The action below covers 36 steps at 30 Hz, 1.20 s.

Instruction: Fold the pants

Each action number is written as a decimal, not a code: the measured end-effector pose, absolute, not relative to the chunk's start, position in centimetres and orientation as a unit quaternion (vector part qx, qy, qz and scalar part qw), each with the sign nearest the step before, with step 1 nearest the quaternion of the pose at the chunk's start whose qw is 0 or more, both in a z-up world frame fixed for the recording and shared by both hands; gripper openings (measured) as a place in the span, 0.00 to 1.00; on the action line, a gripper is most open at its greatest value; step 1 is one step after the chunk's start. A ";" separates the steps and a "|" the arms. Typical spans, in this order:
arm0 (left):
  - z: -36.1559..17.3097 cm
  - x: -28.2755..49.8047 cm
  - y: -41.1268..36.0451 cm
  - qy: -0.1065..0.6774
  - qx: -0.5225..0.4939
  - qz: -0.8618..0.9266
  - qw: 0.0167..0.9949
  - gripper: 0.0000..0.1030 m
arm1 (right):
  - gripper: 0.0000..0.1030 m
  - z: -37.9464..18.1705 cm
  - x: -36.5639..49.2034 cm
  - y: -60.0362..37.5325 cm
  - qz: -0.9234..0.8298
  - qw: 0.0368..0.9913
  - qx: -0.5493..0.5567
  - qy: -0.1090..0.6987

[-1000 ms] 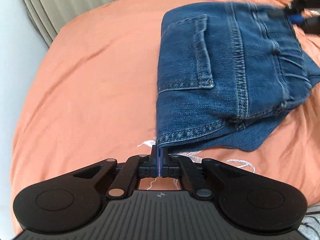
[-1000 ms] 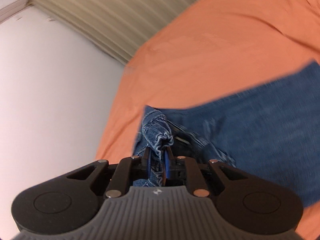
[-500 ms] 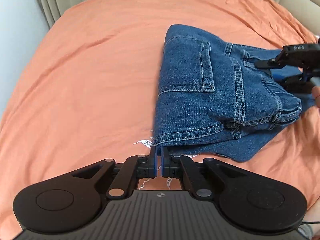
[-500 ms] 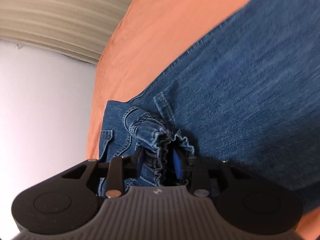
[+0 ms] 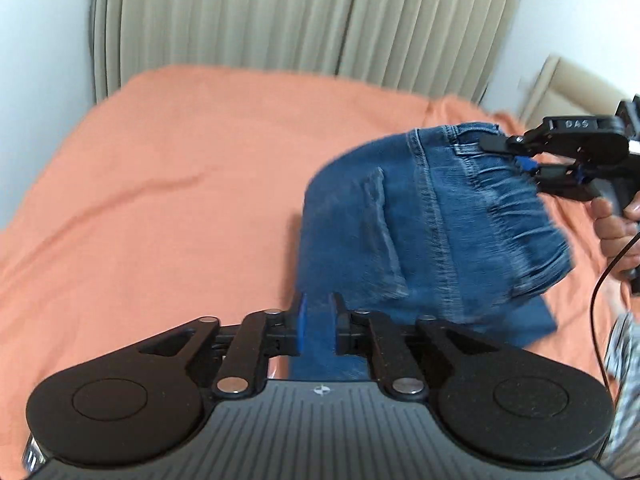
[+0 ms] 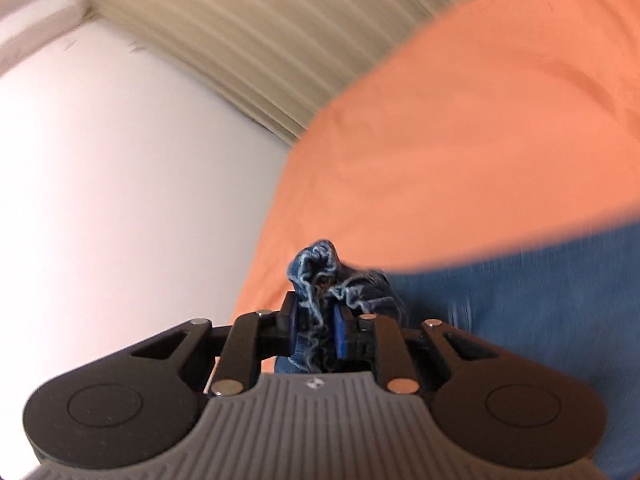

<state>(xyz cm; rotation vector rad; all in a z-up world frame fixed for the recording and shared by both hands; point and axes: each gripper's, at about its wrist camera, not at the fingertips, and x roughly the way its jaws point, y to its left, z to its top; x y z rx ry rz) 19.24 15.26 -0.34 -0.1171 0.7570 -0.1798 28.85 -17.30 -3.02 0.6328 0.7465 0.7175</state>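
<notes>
The blue denim pants (image 5: 420, 220) are folded in layers and held up above the orange bed sheet (image 5: 160, 200). My left gripper (image 5: 318, 320) is shut on the near corner of the pants, with denim between its blue pads. My right gripper (image 5: 520, 160) shows at the right of the left wrist view, shut on the bunched waistband. In the right wrist view my right gripper (image 6: 316, 328) pinches a crumpled wad of denim (image 6: 320, 272), and more of the pants (image 6: 520, 300) hangs to the right. Both views are motion blurred.
The orange sheet (image 6: 480, 140) covers the whole bed. Beige pleated curtains (image 5: 300, 20) hang behind the bed. A white wall (image 6: 120, 180) stands on the left. A beige headboard or chair (image 5: 580, 88) is at the far right. My hand (image 5: 616, 232) grips the right handle.
Both grippers have lifted the pants off the sheet. The cameras tilted up, so the curtains now show. The denim sits deeper between the left pads than before.
</notes>
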 end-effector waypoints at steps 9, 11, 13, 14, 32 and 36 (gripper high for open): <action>-0.4 24.2 11.4 0.357 -0.067 -0.134 0.922 0.13 | 0.12 -1.8 30.4 -25.5 0.242 0.854 0.252 0.385; -1.6 25.1 10.5 0.363 -0.064 -0.145 0.918 0.13 | 0.12 -5.1 30.9 -28.0 0.205 0.850 0.259 0.410; -2.9 26.3 9.5 0.376 -0.056 -0.155 0.912 0.13 | 0.12 -8.9 31.6 -30.0 0.162 0.846 0.254 0.440; -3.5 26.7 9.1 0.381 -0.051 -0.157 0.910 0.13 | 0.12 -10.9 31.9 -30.8 0.145 0.841 0.252 0.456; -8.0 32.6 5.8 0.400 -0.051 -0.148 0.903 0.13 | 0.09 -15.7 34.0 -32.2 0.120 0.861 0.194 0.454; -9.7 34.5 5.6 0.405 -0.053 -0.141 0.902 0.13 | 0.08 -17.9 34.4 -32.5 0.115 0.857 0.205 0.459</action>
